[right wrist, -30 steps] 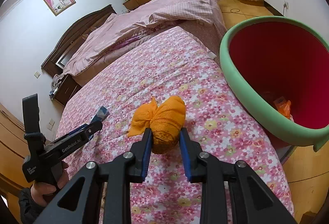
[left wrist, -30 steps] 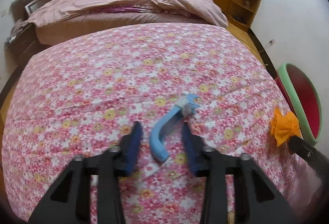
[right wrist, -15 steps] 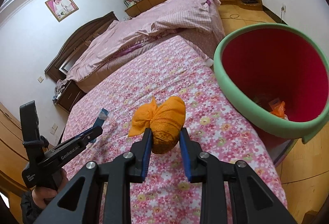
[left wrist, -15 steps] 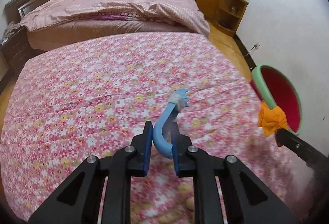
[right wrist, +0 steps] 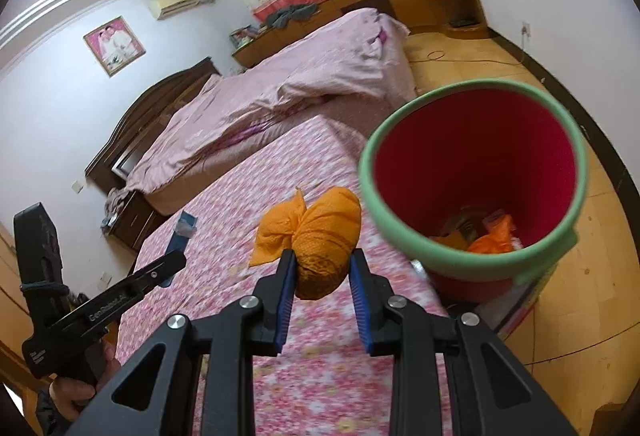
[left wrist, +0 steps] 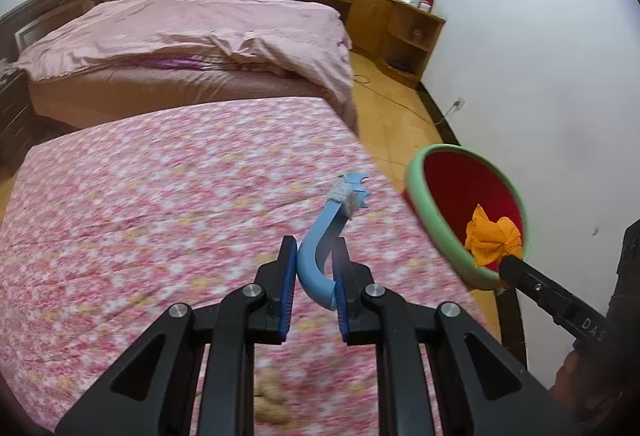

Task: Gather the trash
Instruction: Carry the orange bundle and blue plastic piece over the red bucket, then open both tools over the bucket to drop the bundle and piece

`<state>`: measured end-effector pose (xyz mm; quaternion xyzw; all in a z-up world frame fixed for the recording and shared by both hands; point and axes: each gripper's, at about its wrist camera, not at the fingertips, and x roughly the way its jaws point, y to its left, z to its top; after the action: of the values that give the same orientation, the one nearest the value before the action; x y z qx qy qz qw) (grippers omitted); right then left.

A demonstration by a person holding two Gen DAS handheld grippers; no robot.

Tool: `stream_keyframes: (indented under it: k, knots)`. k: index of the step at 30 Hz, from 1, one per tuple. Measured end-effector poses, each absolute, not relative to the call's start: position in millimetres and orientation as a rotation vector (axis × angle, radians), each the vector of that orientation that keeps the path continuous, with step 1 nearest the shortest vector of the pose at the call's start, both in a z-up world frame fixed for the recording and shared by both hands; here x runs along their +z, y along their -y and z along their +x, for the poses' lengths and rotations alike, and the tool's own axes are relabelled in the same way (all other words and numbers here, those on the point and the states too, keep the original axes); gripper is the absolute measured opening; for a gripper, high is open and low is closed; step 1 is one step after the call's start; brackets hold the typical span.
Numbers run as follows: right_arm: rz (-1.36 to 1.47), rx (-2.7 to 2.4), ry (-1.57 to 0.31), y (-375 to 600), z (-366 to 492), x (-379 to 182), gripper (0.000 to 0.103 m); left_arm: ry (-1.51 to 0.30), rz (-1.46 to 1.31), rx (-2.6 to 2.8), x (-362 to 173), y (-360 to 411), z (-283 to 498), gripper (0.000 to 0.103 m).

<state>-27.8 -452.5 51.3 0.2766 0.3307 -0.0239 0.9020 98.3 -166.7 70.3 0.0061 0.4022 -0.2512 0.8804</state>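
My left gripper [left wrist: 315, 268] is shut on a curved blue plastic piece [left wrist: 320, 236] with a forked, tape-wrapped tip, held above the floral bed. My right gripper [right wrist: 322, 278] is shut on an orange knotted cloth bundle [right wrist: 320, 236] and holds it in the air just left of the red bin with a green rim [right wrist: 472, 172]. In the left wrist view the orange bundle [left wrist: 494, 236] hangs at the rim of the bin [left wrist: 436, 212]. The bin holds orange and other scraps [right wrist: 492, 240]. In the right wrist view the left gripper [right wrist: 160, 272] is at lower left with the blue piece [right wrist: 182, 232].
The bed with the pink floral sheet [left wrist: 160, 204] lies below both grippers. A small tan lump [left wrist: 272, 400] lies on it near the front edge. A second bed with a pink quilt [left wrist: 192, 40] stands behind. Wooden cabinets [left wrist: 400, 28] line the far wall. The bin stands on the wooden floor [right wrist: 580, 316].
My left gripper closed on the blue piece and lifted it off the bed toward the bin. My right gripper carried the orange bundle up and closer to the bin's rim.
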Motion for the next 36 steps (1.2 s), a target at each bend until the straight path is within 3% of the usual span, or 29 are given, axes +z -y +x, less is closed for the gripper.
stream_keyframes:
  k: [22, 31, 34, 36]
  knots:
    - [0.677, -0.242, -0.659, 581.7, -45.5, 23.0, 0.029, -0.899, 0.149, -0.690, 33.9, 323.8, 116.3, 0.017]
    - [0.679, -0.269, -0.685, 599.5, -35.3, 4.1, 0.032, -0.939, 0.176, -0.697, 15.3, 346.4, 125.0, 0.019]
    - [0.687, -0.271, -0.692, 601.6, -32.8, 0.3, 0.037, -0.945, 0.174, -0.685, 14.9, 346.9, 126.9, 0.030]
    - [0.693, -0.267, -0.694, 601.0, -30.8, -0.2, 0.047, -0.936, 0.168, -0.673, 17.0, 344.9, 126.5, 0.031]
